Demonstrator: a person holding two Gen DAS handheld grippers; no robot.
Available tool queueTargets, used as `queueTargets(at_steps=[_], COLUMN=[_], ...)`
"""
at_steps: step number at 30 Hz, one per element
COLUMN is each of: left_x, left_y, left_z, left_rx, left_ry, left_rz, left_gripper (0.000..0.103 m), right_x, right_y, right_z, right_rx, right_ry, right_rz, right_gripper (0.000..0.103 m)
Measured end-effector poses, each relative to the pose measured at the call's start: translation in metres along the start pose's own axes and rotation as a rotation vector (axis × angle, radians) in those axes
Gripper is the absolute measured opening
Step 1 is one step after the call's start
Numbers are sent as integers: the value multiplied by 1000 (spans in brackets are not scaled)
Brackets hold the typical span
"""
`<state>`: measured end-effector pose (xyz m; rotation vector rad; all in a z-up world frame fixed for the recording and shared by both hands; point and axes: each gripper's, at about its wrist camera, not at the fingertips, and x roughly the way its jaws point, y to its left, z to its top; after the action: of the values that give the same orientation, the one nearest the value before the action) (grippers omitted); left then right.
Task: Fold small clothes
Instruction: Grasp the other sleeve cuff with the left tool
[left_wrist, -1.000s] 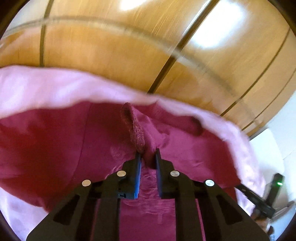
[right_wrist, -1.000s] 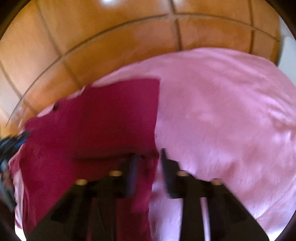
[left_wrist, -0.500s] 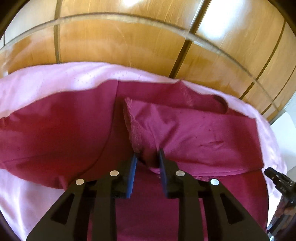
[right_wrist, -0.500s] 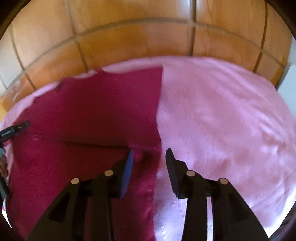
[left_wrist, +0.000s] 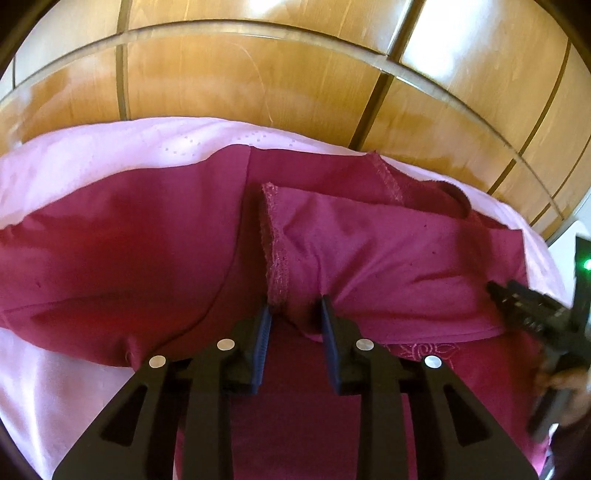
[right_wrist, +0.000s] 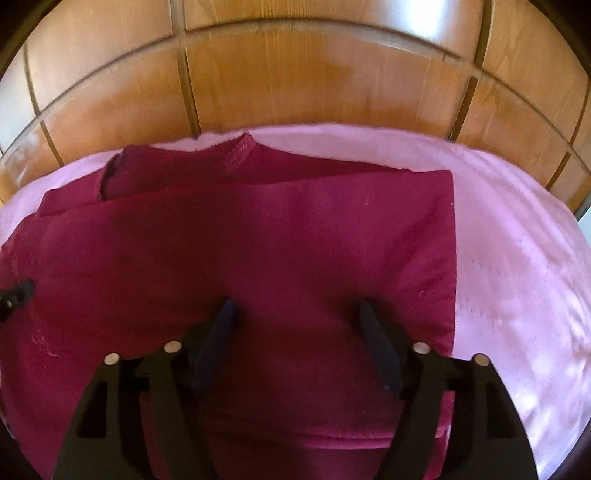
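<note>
A magenta shirt (left_wrist: 388, 258) lies on a pink sheet (left_wrist: 110, 158), with one side folded over onto the body. My left gripper (left_wrist: 294, 314) is partly open, its jaws either side of the stitched hem (left_wrist: 275, 254) of the folded flap without clamping it. My right gripper (right_wrist: 295, 314) is wide open and empty, low over the folded shirt (right_wrist: 258, 251) near its straight right edge. The right gripper also shows in the left wrist view (left_wrist: 532, 314) at the far right.
A glossy wooden headboard (right_wrist: 295, 81) rises behind the pink sheet (right_wrist: 517, 258) in both views. The neckline (right_wrist: 240, 151) of the shirt points toward the headboard. Bare pink sheet lies right of the shirt.
The left jaws have opened and released the hem, so the flap now lies on the shirt. The right gripper has opened wide and moved left over the shirt.
</note>
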<state>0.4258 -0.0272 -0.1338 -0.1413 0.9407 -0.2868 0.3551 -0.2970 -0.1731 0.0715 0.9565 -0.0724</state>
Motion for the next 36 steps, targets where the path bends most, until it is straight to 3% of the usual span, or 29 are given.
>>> queueTargets(at_steps=[3, 4, 6, 9, 10, 12, 14, 15, 17, 20, 24, 26, 30, 33, 36], left_x=[-7, -12, -30, -61, -72, -91, -111, -119, -141, -169, -198, -204, -206, -198, -192], left_y=[7, 12, 27, 67, 83, 111, 147, 162, 201, 256, 315, 331, 351, 361, 361], left_z=[-2, -3, -7, -21, -27, -39, -53, -60, -75, -93, -102, -102, -90, -78, -63], left_rx=[-28, -55, -148, -311, -360, -433, -511, -542, -610, -704, -806, -835, -882, -914, -894], left_ry=[-6, -12, -63, -118, -132, -175, -188, -196, -222, -246, -284, -292, -271, -241, -241], left_rz=[-35, -44, -71, -153, -140, -110, -92, -84, -27, 11, 18, 30, 62, 45, 83], left_gripper=[27, 39, 51, 52, 60, 64, 64, 66, 67, 67, 67, 67, 67, 67, 61], right_x=[-1, -1, -2, -5, -5, -4, -5, -7, -19, -45, -71, -78, -72, -57, -54], right_y=[-10, -11, -8, -4, -3, -1, 2, 3, 6, 11, 43, 64, 98, 106, 99], right_z=[-7, -8, -8, -7, -7, -7, -5, -3, -4, -11, -36, -51, -75, -83, -80], right_rx=[47, 49, 34, 26, 26, 21, 13, 9, 22, 60, -21, -95, -215, -236, -207], right_ry=[-33, -41, -42, -52, -54, -55, -54, -54, -61, -91, -72, -65, -45, -18, -5], right_rz=[48, 50, 27, 4, 0, -21, -56, -84, -144, -50, 86, 120, 106, 75, 107], right_gripper=[74, 74, 76, 78, 78, 82, 87, 98, 100, 100, 100, 100, 100, 101, 101])
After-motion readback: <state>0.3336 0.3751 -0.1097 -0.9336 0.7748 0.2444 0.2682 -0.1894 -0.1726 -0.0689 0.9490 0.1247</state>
